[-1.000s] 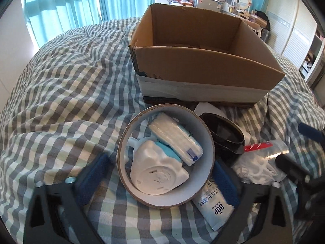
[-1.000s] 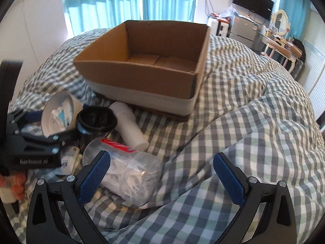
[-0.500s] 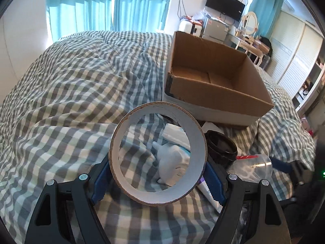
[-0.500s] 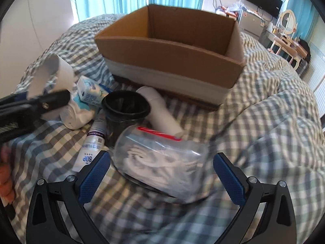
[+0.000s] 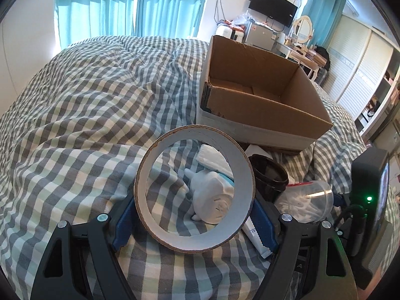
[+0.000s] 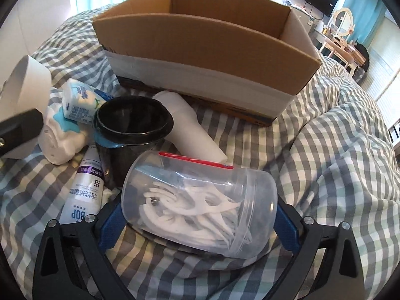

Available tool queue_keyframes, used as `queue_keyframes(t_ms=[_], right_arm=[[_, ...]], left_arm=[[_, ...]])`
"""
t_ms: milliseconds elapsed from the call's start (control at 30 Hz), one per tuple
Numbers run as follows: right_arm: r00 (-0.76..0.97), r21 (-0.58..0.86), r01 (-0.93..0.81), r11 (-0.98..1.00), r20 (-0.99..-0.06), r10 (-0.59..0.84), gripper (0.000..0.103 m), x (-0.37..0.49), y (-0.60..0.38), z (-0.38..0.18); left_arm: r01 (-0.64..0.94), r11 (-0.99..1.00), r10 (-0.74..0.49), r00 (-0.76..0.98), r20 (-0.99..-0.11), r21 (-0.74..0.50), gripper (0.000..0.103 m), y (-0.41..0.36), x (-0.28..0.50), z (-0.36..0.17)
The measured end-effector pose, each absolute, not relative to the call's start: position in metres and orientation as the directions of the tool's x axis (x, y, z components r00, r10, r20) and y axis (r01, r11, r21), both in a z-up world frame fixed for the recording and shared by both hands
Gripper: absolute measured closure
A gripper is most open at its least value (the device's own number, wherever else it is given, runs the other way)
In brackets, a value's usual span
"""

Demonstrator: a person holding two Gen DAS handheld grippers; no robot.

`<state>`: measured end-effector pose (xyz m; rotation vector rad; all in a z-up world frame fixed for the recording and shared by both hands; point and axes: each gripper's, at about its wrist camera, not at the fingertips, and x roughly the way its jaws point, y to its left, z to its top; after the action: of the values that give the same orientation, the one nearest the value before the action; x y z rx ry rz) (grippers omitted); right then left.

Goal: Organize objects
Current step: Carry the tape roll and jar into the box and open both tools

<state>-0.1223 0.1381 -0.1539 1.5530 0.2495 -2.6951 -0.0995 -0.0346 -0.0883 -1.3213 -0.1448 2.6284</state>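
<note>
Left wrist view
Left gripper (image 5: 195, 221): clenched on the tape roll (image 5: 194, 195), held upright between its blue pads, clear of the checked bedspread (image 5: 87, 115).
Cardboard box (image 5: 260, 110): ahead and to the right, open.

Right wrist view
Right gripper (image 6: 198, 221): jaws closing around the clear jar of floss picks (image 6: 200, 200), which lies on its side between the pads.
Black cup (image 6: 132, 130): just beyond the jar.

I see teal curtains (image 5: 120, 7) across the upper left of the left wrist frame; a black wall television (image 5: 272, 6) at upper right, a round white mirror (image 5: 303, 28) just right of it; the checked bedcover (image 5: 87, 105) fills the left half.
</note>
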Motion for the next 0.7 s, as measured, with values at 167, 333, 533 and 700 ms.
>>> queue_keyframes(t_ms=[167, 333, 533, 700], right_arm=[[-0.541, -0.101, 0.105, -0.989, -0.841, 0.028, 0.005, -0.113, 0.142, -0.141], [-0.604, -0.082, 0.107, -0.991, -0.797, 0.001, 0.005, -0.095, 0.143, -0.117], [-0.667, -0.091, 0.11, -0.99, -0.745, -0.005, 0.005, -0.074, 0.15, -0.086], [-0.712, -0.08, 0.127, -0.989, -0.702, -0.034, 0.005, -0.065, 0.16, -0.048]], left_arm=[[-0.138, -0.979, 0.202, -0.599, -0.775, -0.148, 0.021, -0.029, -0.092, -0.084], [-0.145, -0.983, 0.177, -0.629, -0.757, -0.11, 0.021, -0.024, -0.081, -0.071], [-0.144, -0.987, 0.149, -0.667, -0.73, -0.07, 0.021, -0.023, -0.071, -0.051], [-0.141, -0.989, 0.134, -0.705, -0.696, -0.047, 0.021, -0.018, -0.069, -0.026]])
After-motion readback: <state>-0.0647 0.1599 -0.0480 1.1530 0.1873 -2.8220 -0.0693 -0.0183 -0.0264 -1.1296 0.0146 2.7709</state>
